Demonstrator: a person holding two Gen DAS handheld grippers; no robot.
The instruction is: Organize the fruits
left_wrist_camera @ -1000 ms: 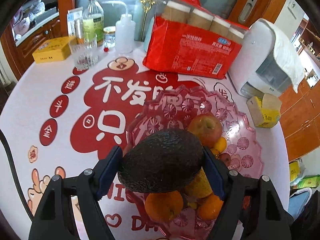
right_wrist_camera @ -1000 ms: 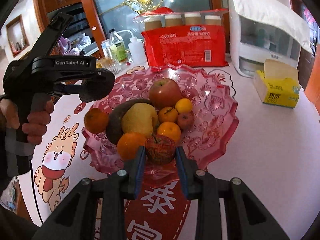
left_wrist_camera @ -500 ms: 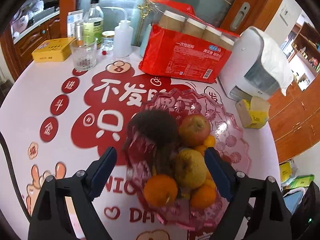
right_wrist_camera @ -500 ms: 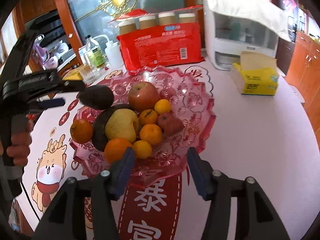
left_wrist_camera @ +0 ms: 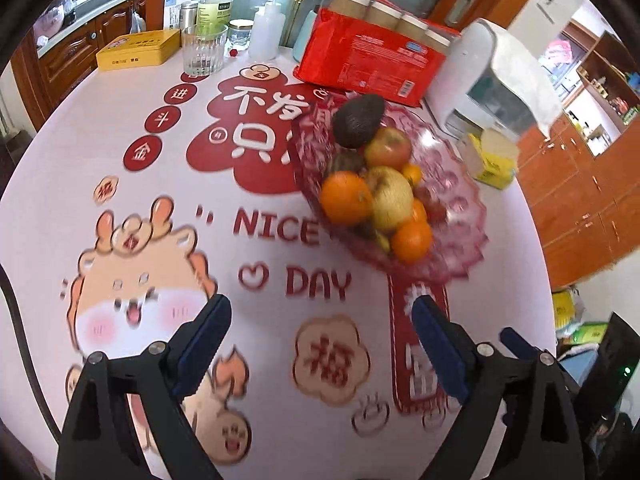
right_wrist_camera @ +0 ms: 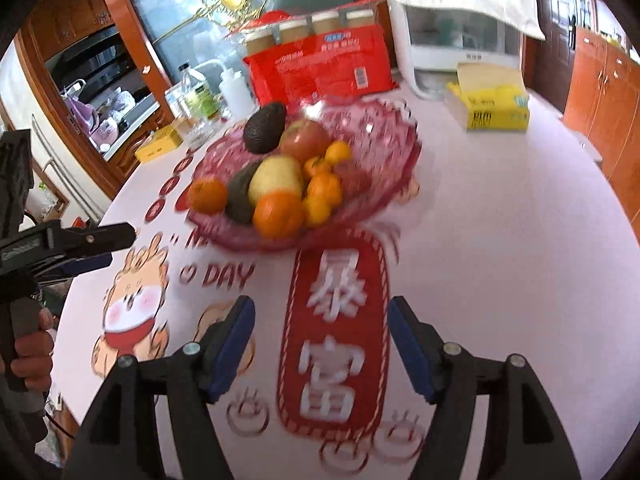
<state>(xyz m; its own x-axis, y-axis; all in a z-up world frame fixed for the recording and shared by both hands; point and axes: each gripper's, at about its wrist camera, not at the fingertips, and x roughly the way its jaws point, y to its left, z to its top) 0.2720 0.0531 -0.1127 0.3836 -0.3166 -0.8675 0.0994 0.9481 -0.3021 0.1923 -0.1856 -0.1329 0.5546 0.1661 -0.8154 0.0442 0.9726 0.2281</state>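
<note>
A pink glass fruit bowl (left_wrist_camera: 460, 216) (right_wrist_camera: 384, 136) stands on the table and holds the fruit. A dark avocado (left_wrist_camera: 357, 125) (right_wrist_camera: 264, 127) lies at the bowl's far left rim, beside a red apple (left_wrist_camera: 387, 148) (right_wrist_camera: 306, 139). A yellow pear (left_wrist_camera: 390, 197) (right_wrist_camera: 276, 177), several oranges (left_wrist_camera: 346, 198) (right_wrist_camera: 278, 214) and a second avocado (right_wrist_camera: 240, 196) fill the rest. My left gripper (left_wrist_camera: 320, 344) is open and empty, low over the tablecloth, well short of the bowl; it also shows in the right wrist view (right_wrist_camera: 96, 246). My right gripper (right_wrist_camera: 320, 344) is open and empty, likewise back from the bowl.
A red pack of paper cups (left_wrist_camera: 372, 56) (right_wrist_camera: 320, 66), a white appliance (left_wrist_camera: 496, 76) (right_wrist_camera: 452, 36) and a yellow tissue box (left_wrist_camera: 494, 160) (right_wrist_camera: 490, 106) stand behind the bowl. A glass (left_wrist_camera: 203, 51), bottles (left_wrist_camera: 214, 6) and a yellow tin (left_wrist_camera: 138, 49) sit far left.
The left gripper opened and let the avocado go into the bowl, and the right released a small red fruit there. Both grippers have pulled back from the bowl toward the near table edge.
</note>
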